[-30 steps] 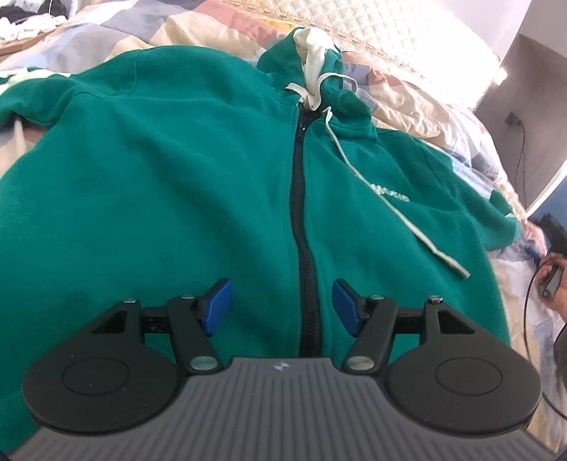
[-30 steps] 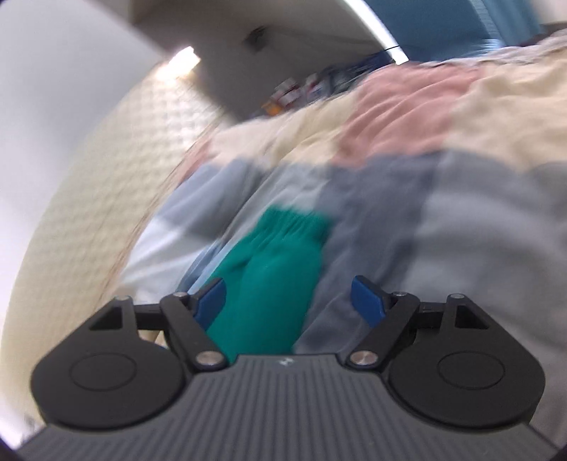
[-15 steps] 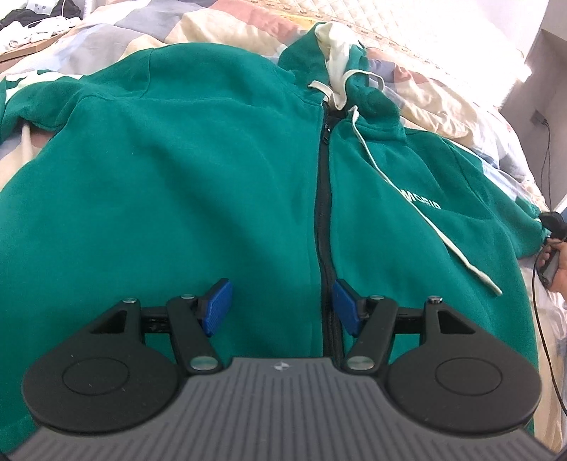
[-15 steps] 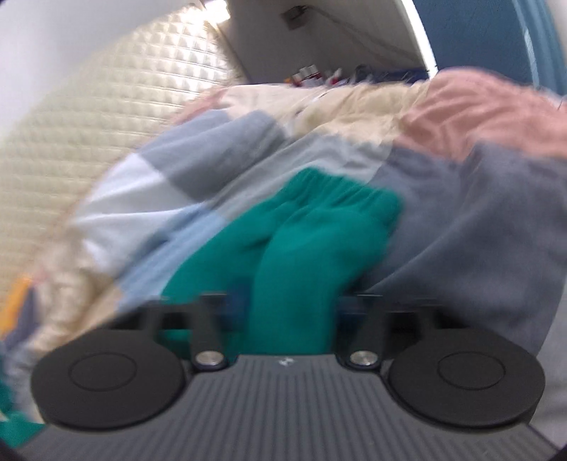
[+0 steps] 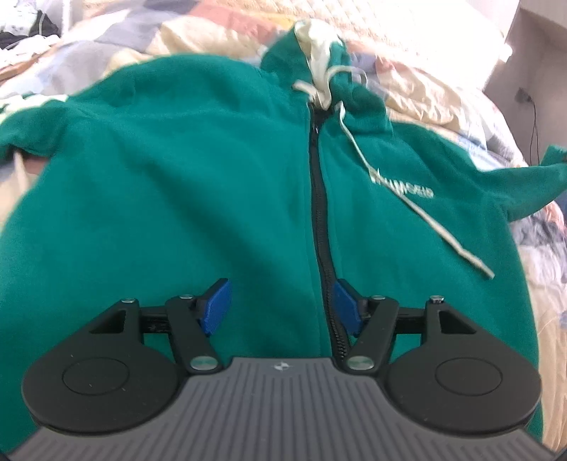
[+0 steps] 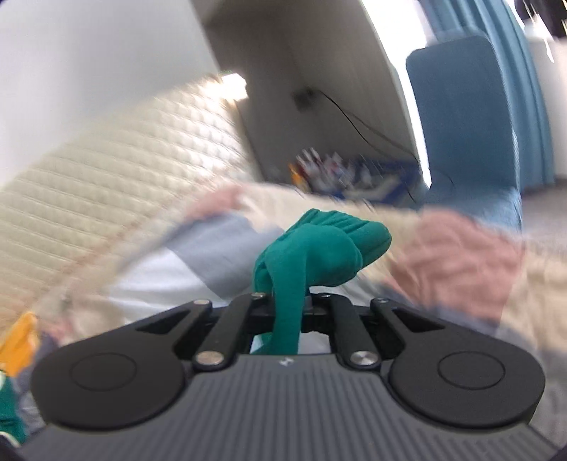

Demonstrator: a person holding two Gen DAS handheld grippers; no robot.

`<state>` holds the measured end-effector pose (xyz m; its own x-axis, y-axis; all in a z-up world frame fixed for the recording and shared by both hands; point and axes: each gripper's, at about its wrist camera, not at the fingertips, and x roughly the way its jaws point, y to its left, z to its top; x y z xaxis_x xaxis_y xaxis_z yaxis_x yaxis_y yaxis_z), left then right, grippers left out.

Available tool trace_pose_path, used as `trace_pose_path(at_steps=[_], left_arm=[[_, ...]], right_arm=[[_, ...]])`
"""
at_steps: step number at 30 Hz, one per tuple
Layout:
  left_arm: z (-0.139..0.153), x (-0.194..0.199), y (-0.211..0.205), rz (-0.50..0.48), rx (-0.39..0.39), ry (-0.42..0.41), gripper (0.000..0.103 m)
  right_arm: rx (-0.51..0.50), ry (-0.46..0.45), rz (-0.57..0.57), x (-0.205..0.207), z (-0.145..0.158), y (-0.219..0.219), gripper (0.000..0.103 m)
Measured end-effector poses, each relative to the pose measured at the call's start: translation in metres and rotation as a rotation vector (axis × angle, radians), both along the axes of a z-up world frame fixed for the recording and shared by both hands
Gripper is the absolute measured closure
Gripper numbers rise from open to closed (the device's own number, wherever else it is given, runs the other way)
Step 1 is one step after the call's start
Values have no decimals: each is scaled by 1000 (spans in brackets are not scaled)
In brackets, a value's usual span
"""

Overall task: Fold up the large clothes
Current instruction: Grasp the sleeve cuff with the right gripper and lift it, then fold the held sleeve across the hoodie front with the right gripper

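Note:
A green zip hoodie [image 5: 177, 198] lies face up on the bed, its black zipper [image 5: 320, 220] running down the middle and a white drawstring [image 5: 418, 212] trailing across its right chest. My left gripper [image 5: 281, 305] hovers low over the hoodie's lower front, open, nothing between its blue pads [image 5: 216, 306]. In the right wrist view my right gripper [image 6: 288, 312] is shut on the hoodie's green sleeve [image 6: 319, 248], whose ribbed cuff bunches up above the jaws. The sleeve's lifted end [image 5: 547, 170] also shows at the right edge of the left wrist view.
A patchwork quilt [image 5: 219, 32] in cream, pink and grey covers the bed [image 6: 460, 262]. A quilted cream headboard [image 6: 106, 184] stands behind it. A blue chair [image 6: 460, 124] and a cluttered corner with a cable [image 6: 336, 170] lie beyond the bed's far side.
My right gripper closed on the green sleeve cuff and lifted it off the quilt, tilting upward. The sleeve's end rose at the right of the left wrist view. My left gripper stayed open.

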<state>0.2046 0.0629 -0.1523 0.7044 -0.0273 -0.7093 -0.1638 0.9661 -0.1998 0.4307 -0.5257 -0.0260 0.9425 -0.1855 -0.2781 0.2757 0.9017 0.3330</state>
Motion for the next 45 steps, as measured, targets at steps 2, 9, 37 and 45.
trace_pose_path(at_steps=[2,9,37,45], left_arm=[[9,-7,5,7,8,-20,34],[46,-38,31,39,21,-128,34],[59,-102,137,167,-313,-268,34],[57,-96,139,163,-349,-252,34]], right_arm=[[-87,-34,59,-13,38,28,95],[-306,-171,289,-82,131,151,94],[-776,81,969,-330,-116,515,82],[-524,211,1030,-340,-81,466,50]])
